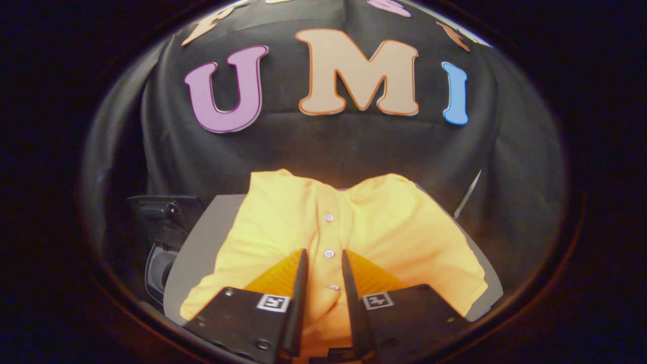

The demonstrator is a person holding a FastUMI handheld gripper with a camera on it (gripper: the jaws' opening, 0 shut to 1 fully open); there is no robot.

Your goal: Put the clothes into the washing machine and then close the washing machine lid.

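Yellow buttoned shirt [354, 227] lies spread, perhaps crumpled.

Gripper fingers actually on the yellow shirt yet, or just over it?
Cannot tell. The gripper view shows the gripper with its fingers narrowly parted, straddling the button strip of the yellow shirt, but neither contact nor a gap shows plainly.

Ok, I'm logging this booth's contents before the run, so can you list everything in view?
Shirt: one, yellow, spread on the grey surface, running from between the fingers to beyond them.
Buttons: three visible, white, in a row down the shirt's front.
Surface: one, grey, under the shirt.
Dark appliance: one, black, beside the surface; what it is I cannot tell.
Gripper: one, fingers narrowly apart over the shirt's button strip; whether they pinch the cloth is unclear.
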